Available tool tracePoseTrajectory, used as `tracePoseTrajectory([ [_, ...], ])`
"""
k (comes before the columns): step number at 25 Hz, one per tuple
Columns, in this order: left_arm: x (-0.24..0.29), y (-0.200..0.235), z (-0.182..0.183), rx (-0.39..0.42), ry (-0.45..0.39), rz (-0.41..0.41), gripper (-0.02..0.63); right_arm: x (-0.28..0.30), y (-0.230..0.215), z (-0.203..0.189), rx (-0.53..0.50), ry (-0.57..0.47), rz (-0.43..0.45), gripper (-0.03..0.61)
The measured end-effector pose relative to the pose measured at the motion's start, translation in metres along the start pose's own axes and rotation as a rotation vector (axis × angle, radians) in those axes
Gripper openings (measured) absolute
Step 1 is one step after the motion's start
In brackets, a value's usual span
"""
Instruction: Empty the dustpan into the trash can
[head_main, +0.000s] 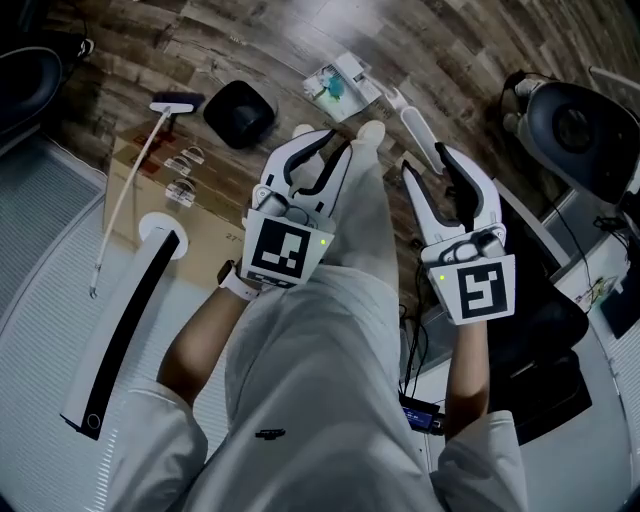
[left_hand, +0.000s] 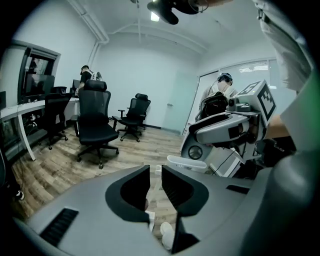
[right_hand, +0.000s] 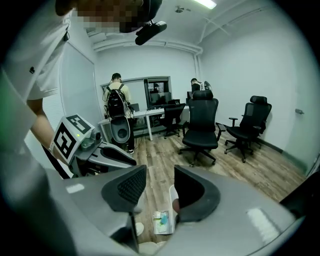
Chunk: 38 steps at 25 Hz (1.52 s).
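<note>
The left gripper (left_hand: 155, 174) holds its jaws slightly apart, leaving a narrow gap with nothing gripped between them. Wooden floor (left_hand: 60, 167) extends beyond. Two black office chairs (left_hand: 96, 126) stand at left. The right gripper (left_hand: 215, 131) appears at right.

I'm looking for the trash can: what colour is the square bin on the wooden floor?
The square bin is black; the head view shows it best.

Dustpan (head_main: 345, 80) contents too small to tell.

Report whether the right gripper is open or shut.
Open: the right gripper has its jaws well apart, pressing on nothing.
</note>
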<state>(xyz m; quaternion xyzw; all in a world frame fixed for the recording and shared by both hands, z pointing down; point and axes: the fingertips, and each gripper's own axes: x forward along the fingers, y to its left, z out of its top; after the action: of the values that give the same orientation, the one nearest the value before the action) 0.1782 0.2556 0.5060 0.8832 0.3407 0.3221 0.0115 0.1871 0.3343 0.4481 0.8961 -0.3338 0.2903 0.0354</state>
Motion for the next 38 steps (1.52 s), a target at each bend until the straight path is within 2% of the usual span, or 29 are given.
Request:
tracePoseTrajectory([
  [4,0.020,-0.001,-0.018,0.012,0.013,-0.023,0.087,0.010,-0.008,-0.017,-0.011,0.033,-0.010,0.201],
  [11,0.055,-0.002,-0.053,0.079,0.060,-0.061,0.123,0.032,-0.023,-0.043,-0.056,0.090,-0.023,0.222],
  [19,0.089,-0.004,-0.080,0.136,0.097,-0.099,0.130,0.047,-0.032,-0.065,-0.115,0.153,-0.021,0.233],
  [26,0.118,-0.011,-0.090,0.159,0.093,-0.167,0.156,0.055,-0.038,-0.076,-0.111,0.185,-0.023,0.233],
  [33,0.147,-0.010,-0.098,0.192,0.097,-0.181,0.176,0.059,-0.038,-0.086,-0.098,0.215,0.000,0.232],
  [38,0.162,-0.010,-0.095,0.203,0.080,-0.158,0.179,0.060,-0.034,-0.092,-0.093,0.226,0.021,0.217],
])
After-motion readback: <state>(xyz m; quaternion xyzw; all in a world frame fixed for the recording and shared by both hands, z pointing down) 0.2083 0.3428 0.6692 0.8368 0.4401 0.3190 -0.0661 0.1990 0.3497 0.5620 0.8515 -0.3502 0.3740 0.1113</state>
